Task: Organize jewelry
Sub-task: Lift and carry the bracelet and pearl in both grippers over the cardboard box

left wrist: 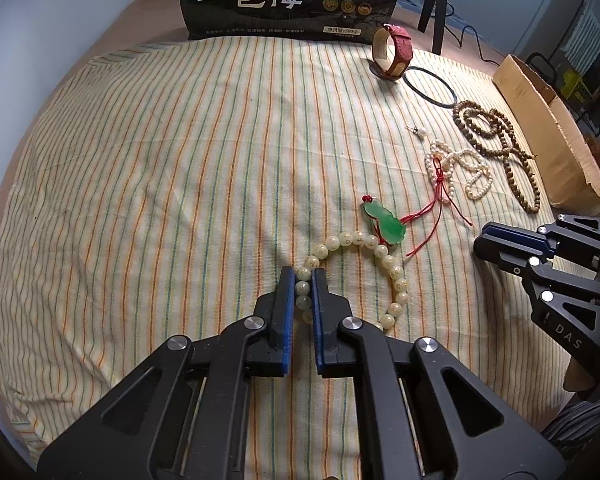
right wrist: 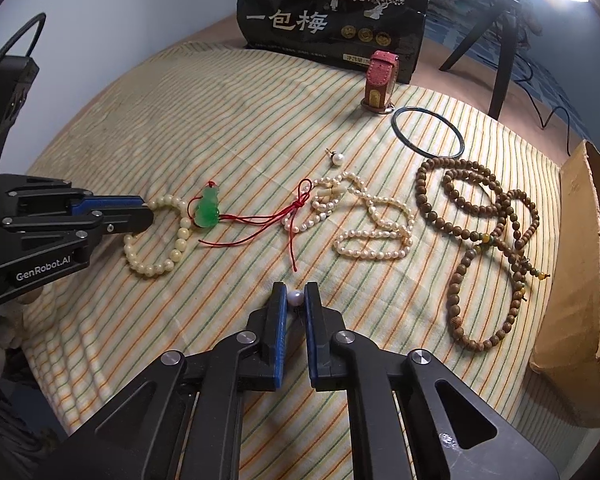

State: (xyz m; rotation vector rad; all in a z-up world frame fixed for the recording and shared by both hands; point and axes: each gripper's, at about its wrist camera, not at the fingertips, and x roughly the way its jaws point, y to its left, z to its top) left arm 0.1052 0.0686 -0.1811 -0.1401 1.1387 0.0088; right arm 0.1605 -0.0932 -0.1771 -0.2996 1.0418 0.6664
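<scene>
Presently the left gripper [left wrist: 303, 276] has its jaws clamped on the cream bead bracelet [left wrist: 356, 240], which lies on the striped cloth [left wrist: 160, 160] touching the green gourd pendant [left wrist: 384, 222]. Right gripper [right wrist: 296, 294]: jaws pinch a pearl earring [right wrist: 295, 298]. A second pearl earring [right wrist: 337, 158] lies near the pearl strand [right wrist: 364, 220].
</scene>
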